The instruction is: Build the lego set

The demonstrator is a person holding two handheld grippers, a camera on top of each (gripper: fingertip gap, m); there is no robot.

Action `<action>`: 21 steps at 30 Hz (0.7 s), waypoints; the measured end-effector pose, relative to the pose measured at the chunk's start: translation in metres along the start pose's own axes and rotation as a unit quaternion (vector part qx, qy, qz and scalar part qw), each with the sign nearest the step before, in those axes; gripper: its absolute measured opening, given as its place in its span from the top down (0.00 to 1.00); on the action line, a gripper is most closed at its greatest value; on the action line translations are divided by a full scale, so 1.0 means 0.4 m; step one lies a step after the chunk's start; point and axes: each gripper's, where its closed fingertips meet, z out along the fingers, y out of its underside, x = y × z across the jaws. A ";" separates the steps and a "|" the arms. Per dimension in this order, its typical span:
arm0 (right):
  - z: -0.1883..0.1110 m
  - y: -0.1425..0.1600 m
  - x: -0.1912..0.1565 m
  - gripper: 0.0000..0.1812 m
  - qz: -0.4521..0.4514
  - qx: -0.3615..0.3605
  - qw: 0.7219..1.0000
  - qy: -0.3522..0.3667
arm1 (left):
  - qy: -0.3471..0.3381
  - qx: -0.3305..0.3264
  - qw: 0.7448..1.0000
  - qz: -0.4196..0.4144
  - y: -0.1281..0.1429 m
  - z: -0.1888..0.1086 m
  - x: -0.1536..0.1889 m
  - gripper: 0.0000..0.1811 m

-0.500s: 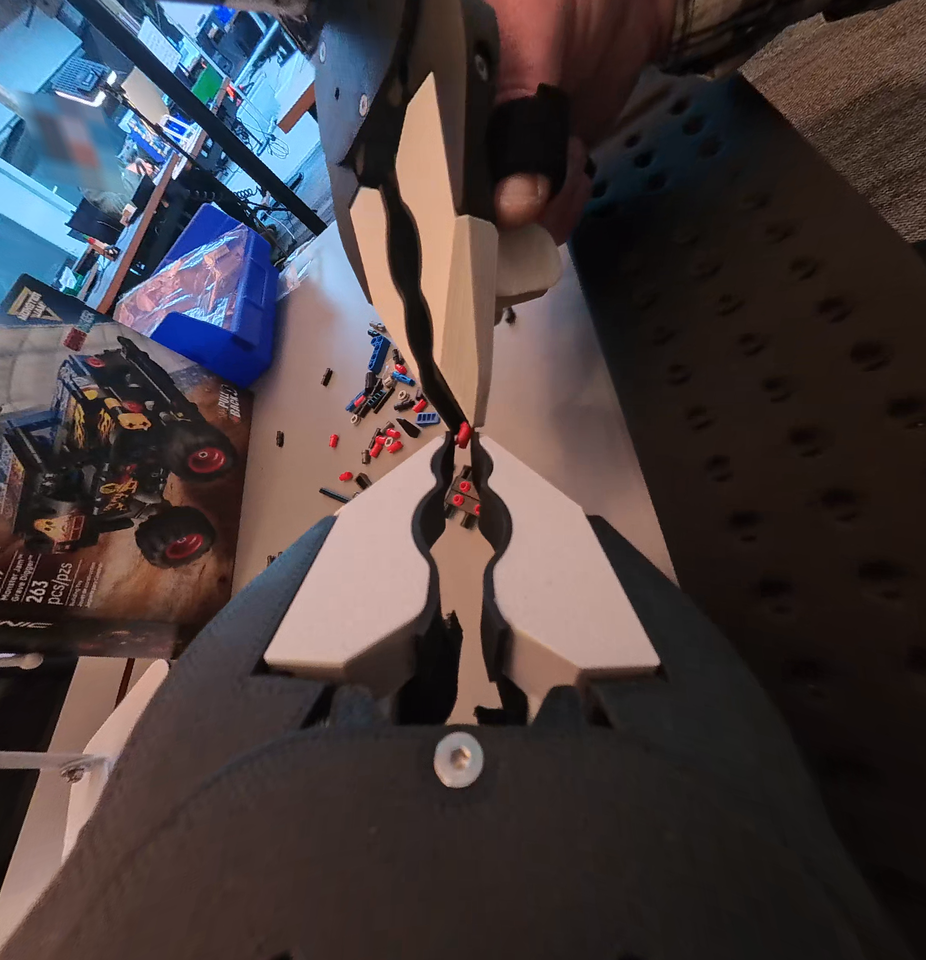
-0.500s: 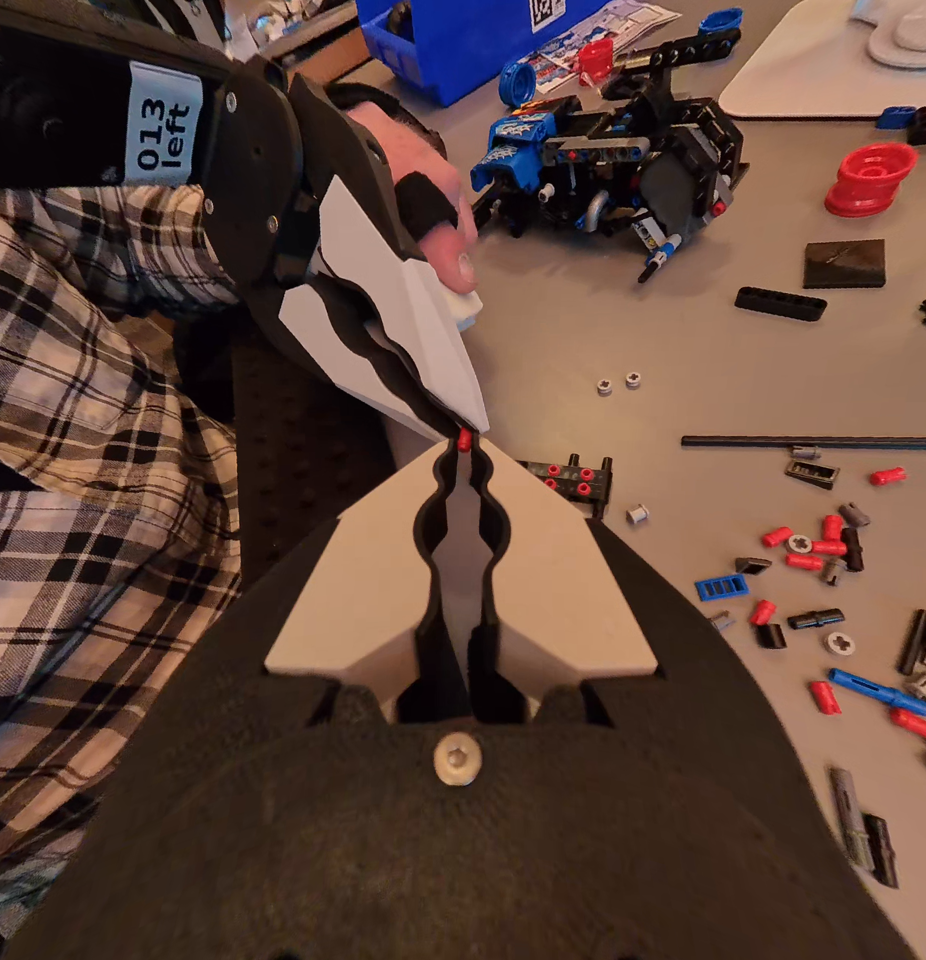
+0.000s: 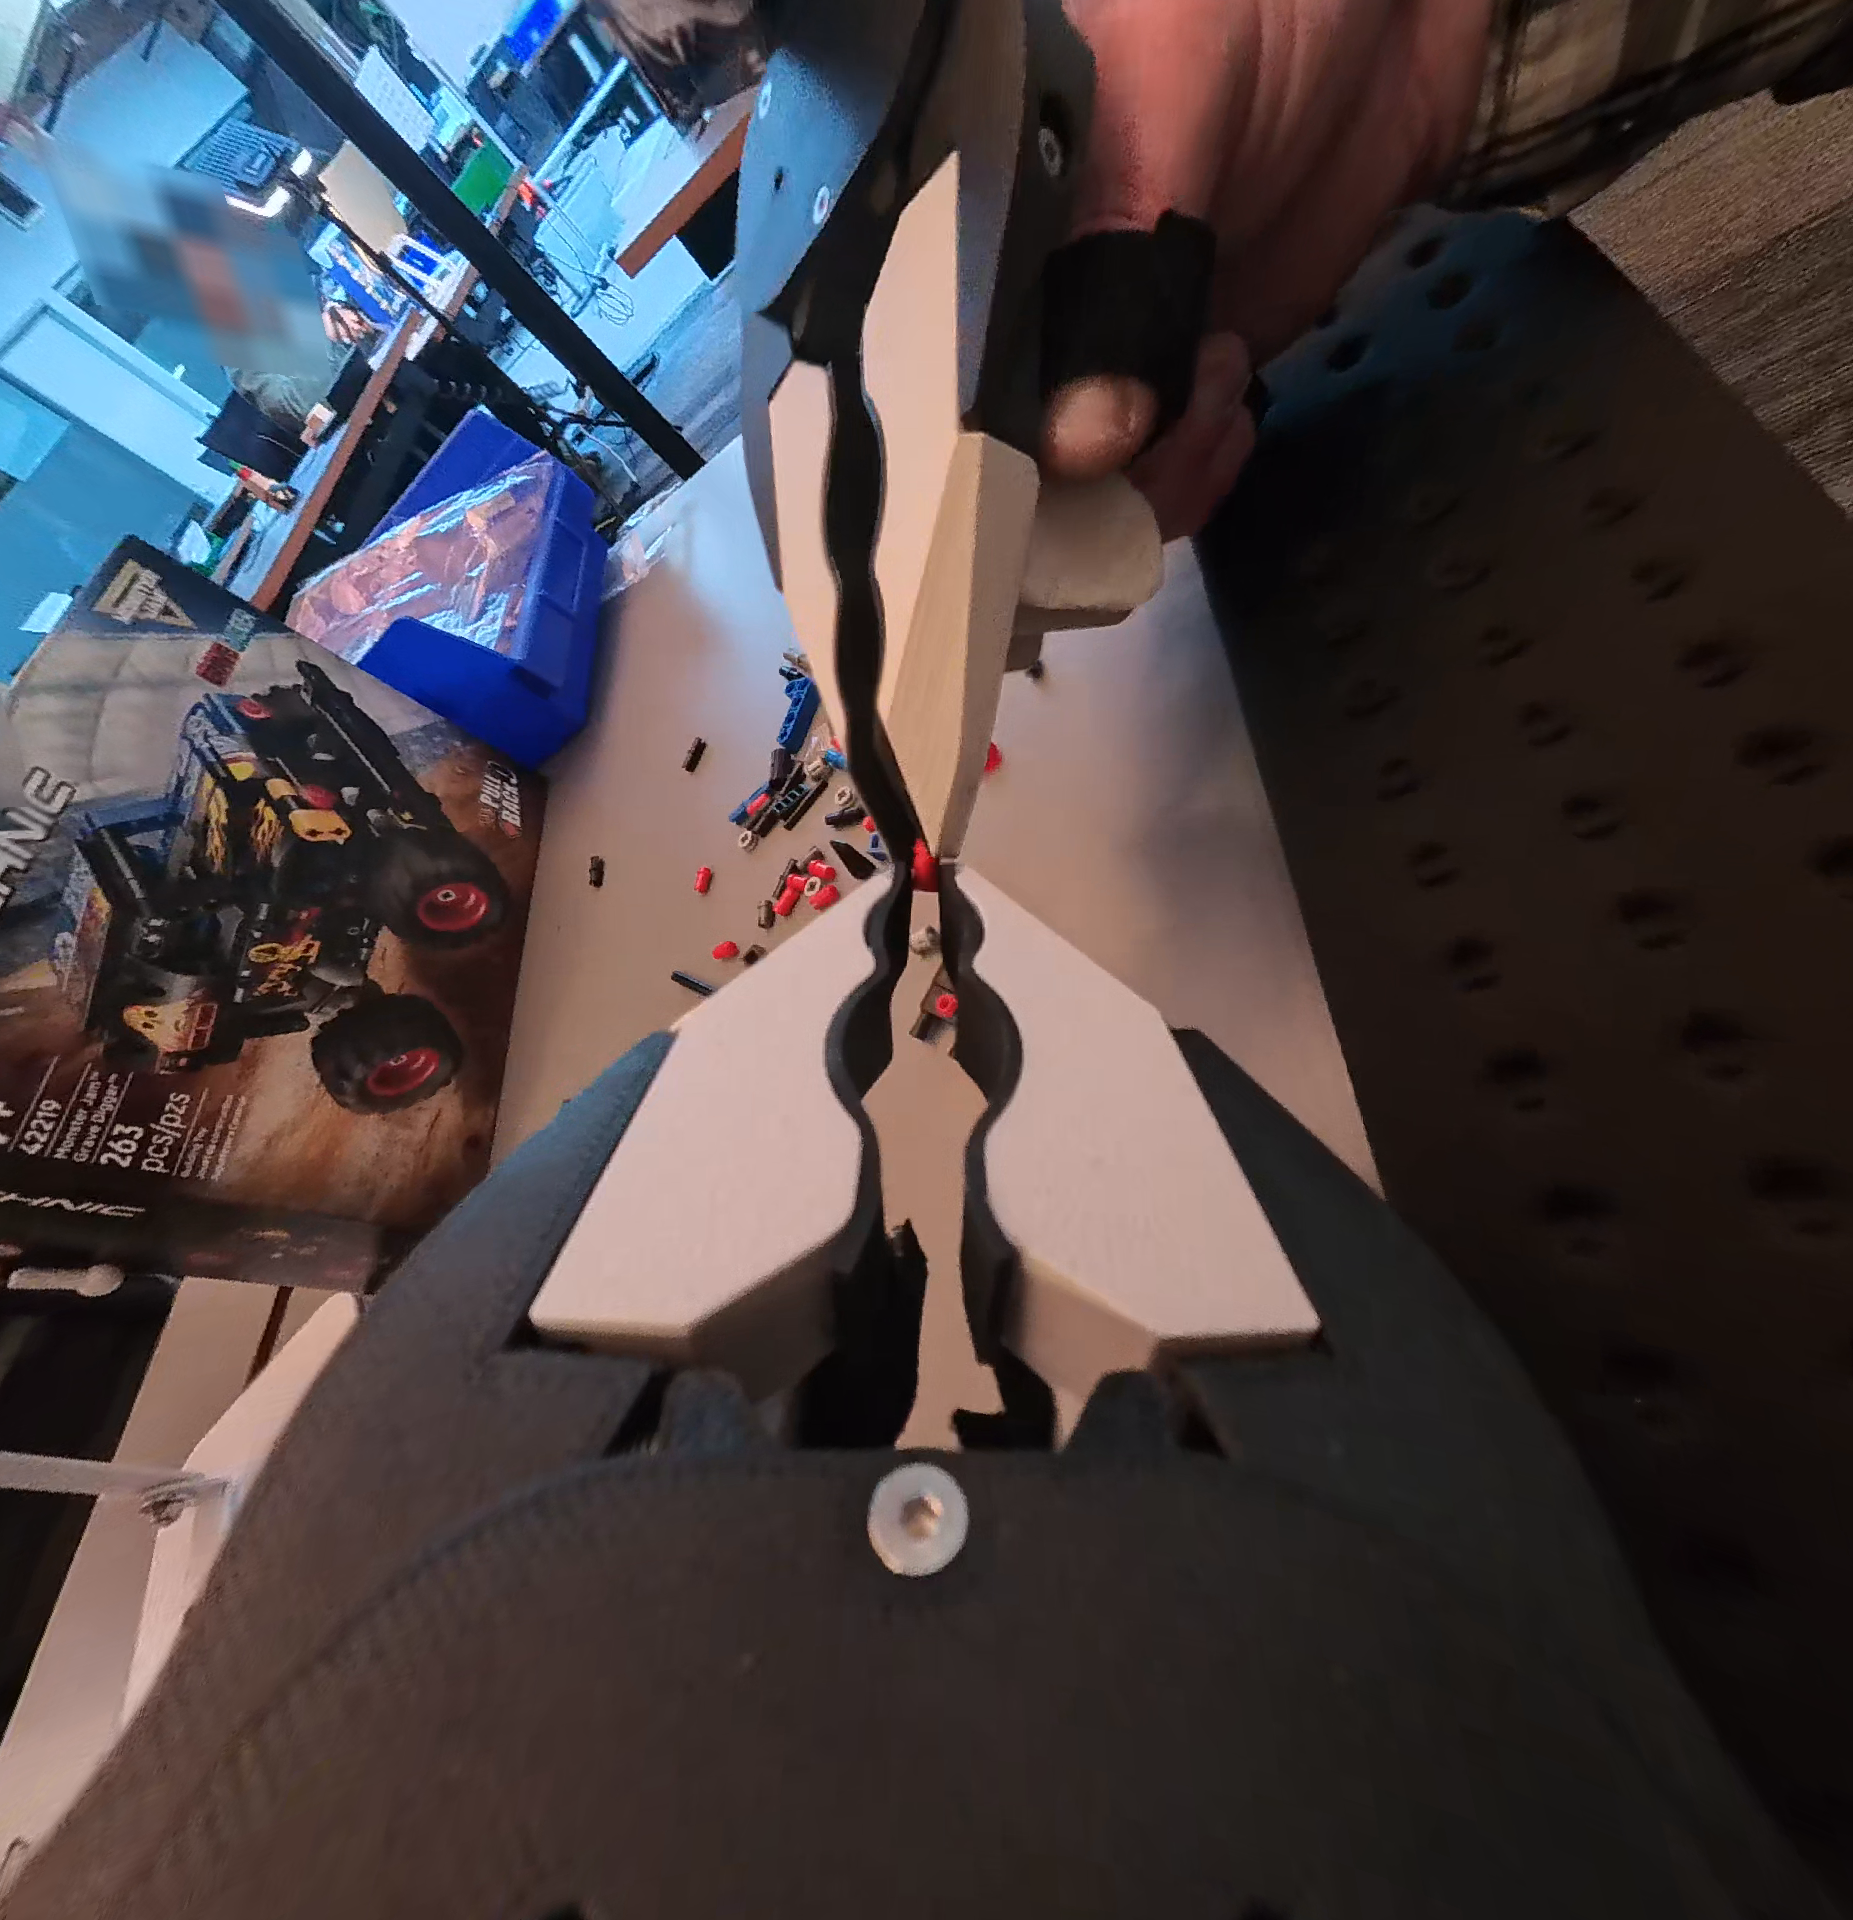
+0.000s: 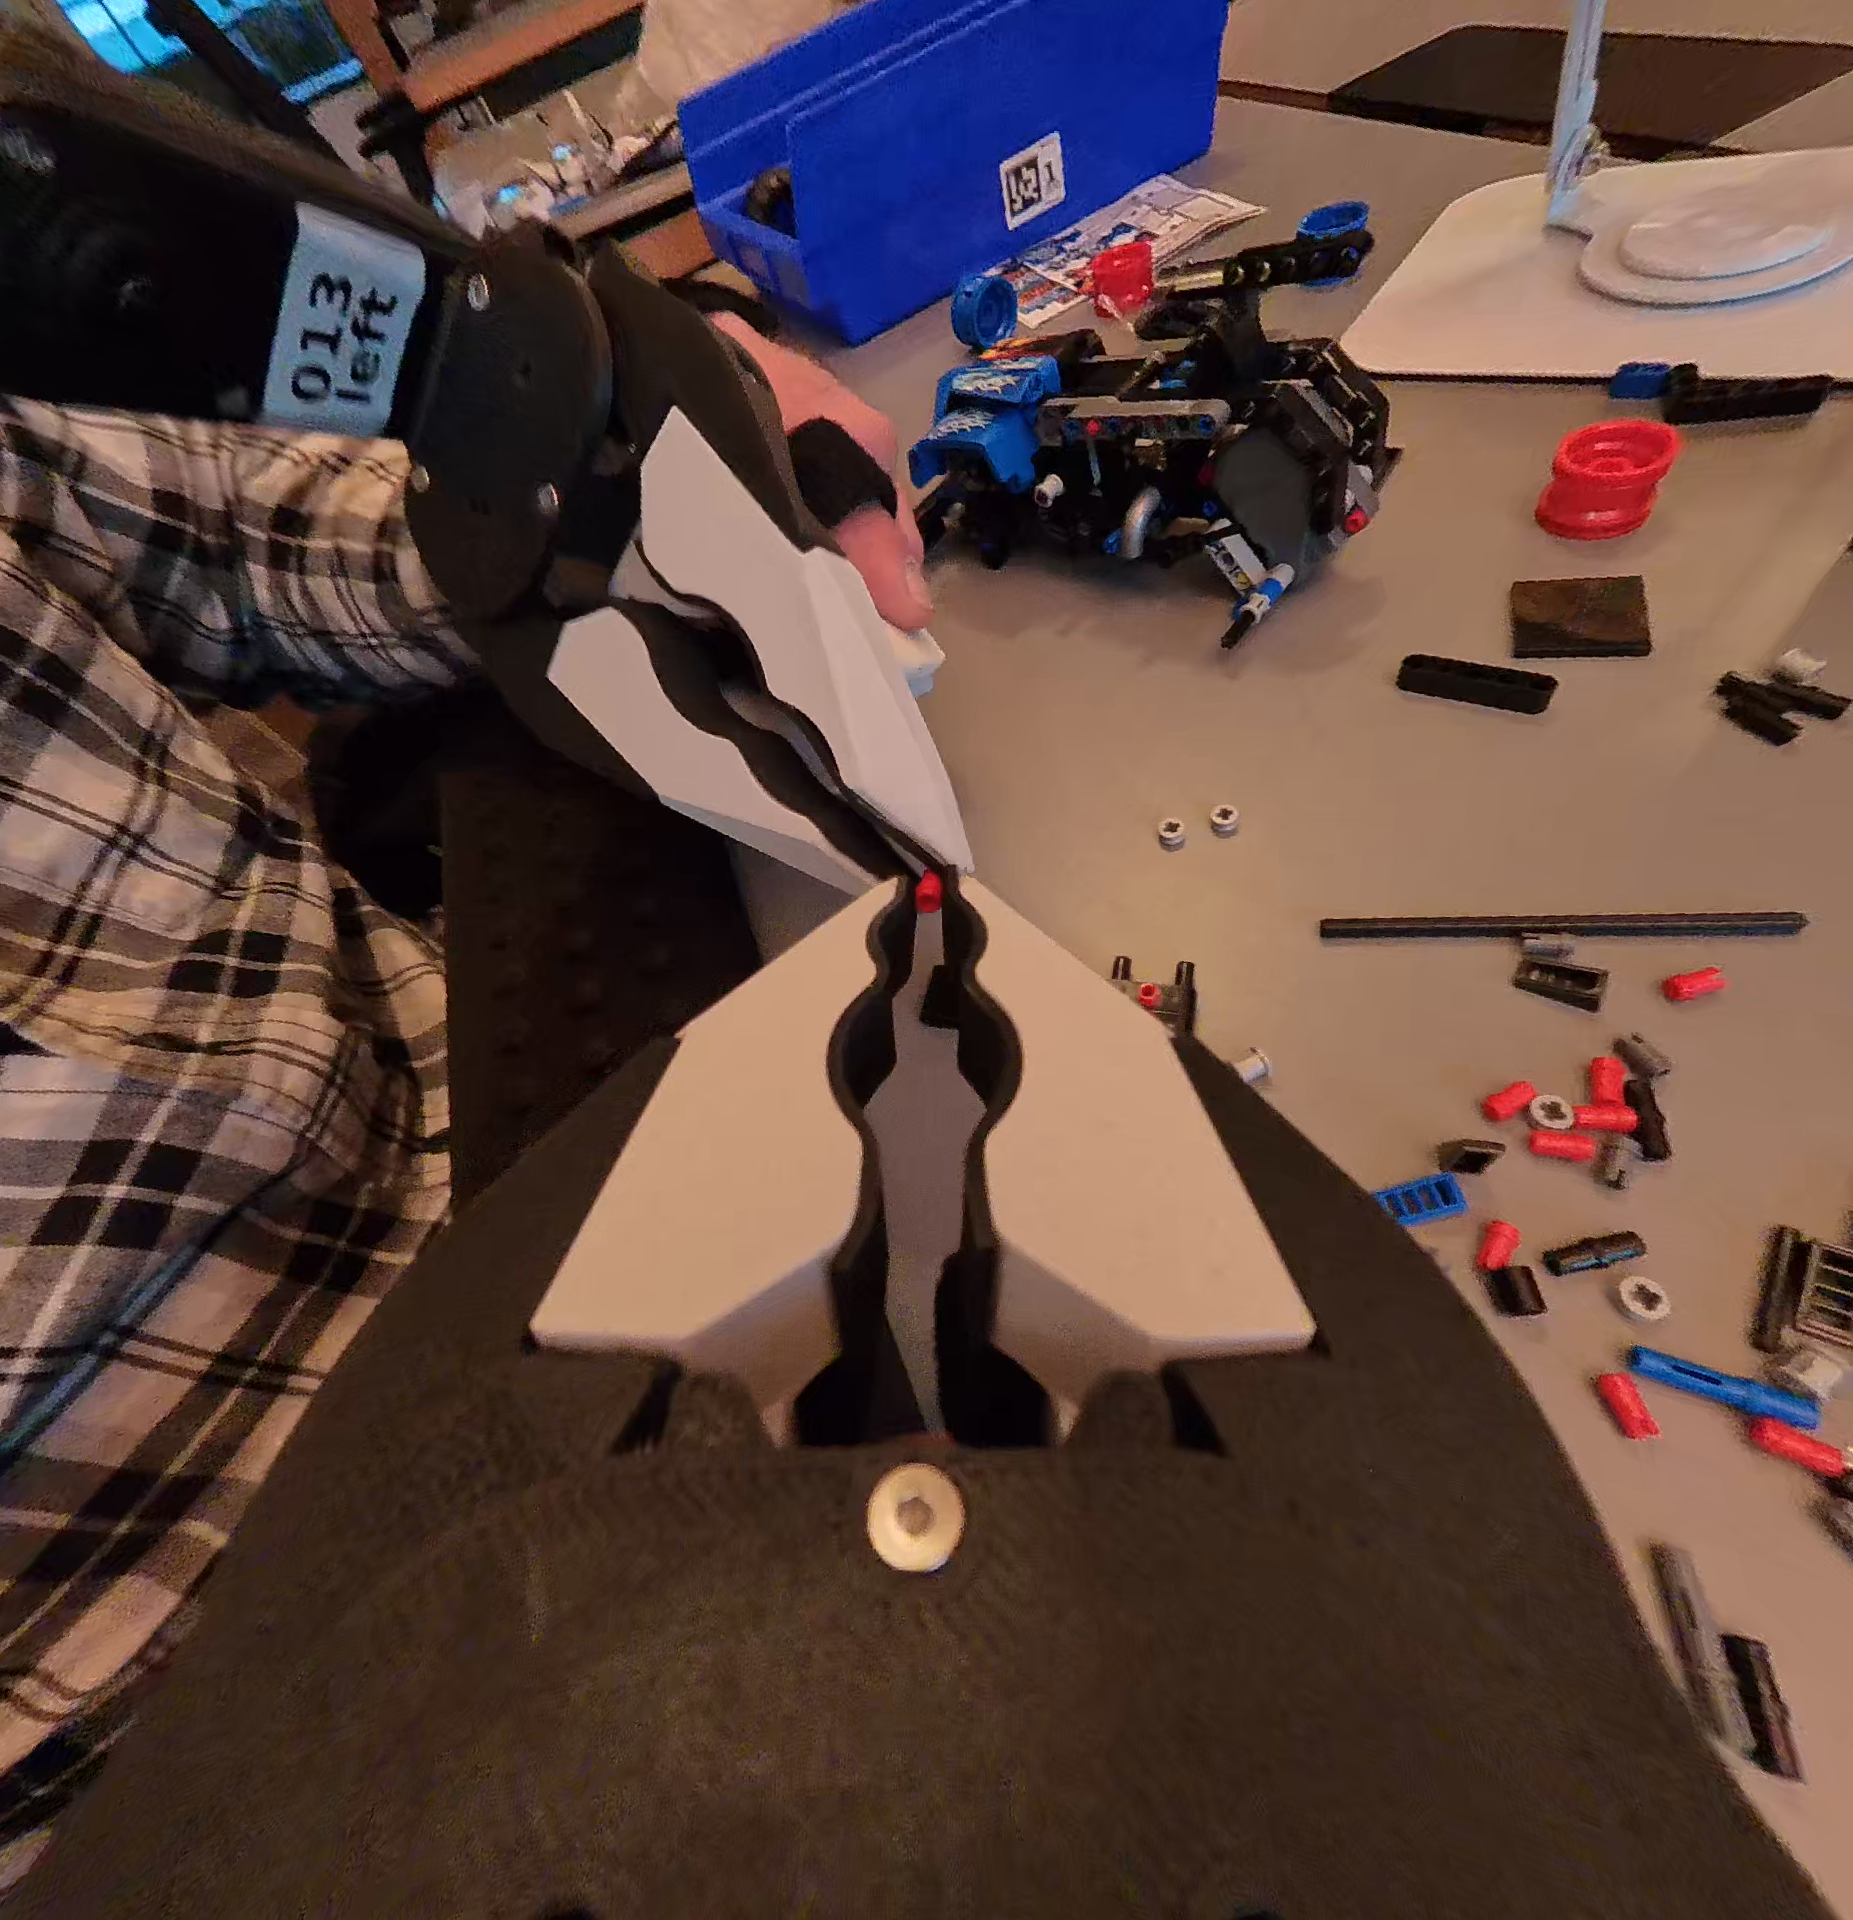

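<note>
A small red pin (image 3: 924, 864) is pinched between two grippers that meet tip to tip above the table. My left gripper (image 3: 928, 902) is shut on one end of it. My right gripper (image 4: 930, 906) is shut on the other end (image 4: 929, 891). In the left wrist view the right gripper (image 3: 927, 842) comes down from the top. In the right wrist view the left gripper (image 4: 927, 868) comes in from the upper left. A part-built blue and black vehicle (image 4: 1161, 457) lies on the table beyond. A black beam with red pins (image 4: 1150, 992) lies just behind the tips.
Loose red, black and blue pieces (image 4: 1587, 1122) are scattered on the right, with a long black axle (image 4: 1556, 923) and a red wheel (image 4: 1608, 478). A blue bin (image 4: 953, 156) and a white board (image 4: 1628, 291) stand at the back. The set's box (image 3: 247, 914) lies left. A plaid sleeve (image 4: 122, 831) fills the left. My left and right fingertips are right by each other. Left tips and right tips are each some 15 centimetres from the long black axle (image 4: 1556, 923).
Both grippers stay tip to tip on the red pin. The right wrist view has shifted a little, so the vehicle and bin sit lower in it.
</note>
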 end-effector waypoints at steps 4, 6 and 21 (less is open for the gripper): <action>0.010 0.046 0.033 0.98 -0.053 -0.070 0.995 0.052 | 0.104 -0.040 0.989 -0.097 0.054 -0.002 0.040 0.88; 0.020 0.066 0.038 0.98 -0.081 -0.106 0.989 0.062 | 0.134 -0.081 0.980 -0.122 0.103 -0.004 0.060 0.84; 0.025 0.137 0.066 0.98 -0.196 -0.279 0.937 0.083 | 0.139 -0.082 0.970 -0.184 0.125 0.043 0.053 0.74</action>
